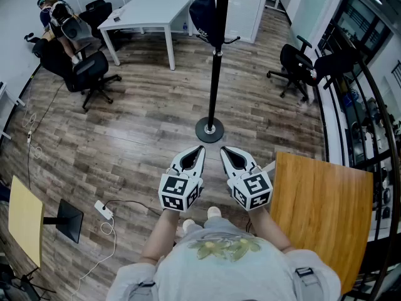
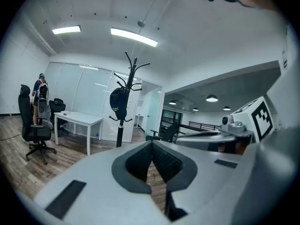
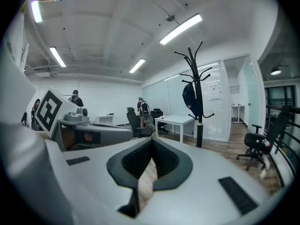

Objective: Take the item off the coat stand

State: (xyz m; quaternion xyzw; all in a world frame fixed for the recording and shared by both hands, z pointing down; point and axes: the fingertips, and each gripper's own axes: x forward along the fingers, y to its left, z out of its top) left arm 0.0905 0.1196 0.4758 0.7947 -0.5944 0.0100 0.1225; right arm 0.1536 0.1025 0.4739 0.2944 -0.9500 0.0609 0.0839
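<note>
Wood-plank floor (image 1: 144, 124): tall black metal coat stand (image 1: 215, 74) stands mid-floor, w/ dark navy fabric bag (image 1: 203, 16) hung on an upper hook. Grey left gripper (image 1: 198, 150) & right gripper (image 1: 223, 150): fingers together, empty, side by side, near stand's base.

I see a white desk (image 1: 147, 11) far left with a person (image 1: 53, 14) and a chair (image 1: 94, 74) beside it, a second chair (image 1: 294, 64) far right, a wood tabletop (image 1: 319, 205) near right, and a power strip (image 1: 103, 210) on the floor.
</note>
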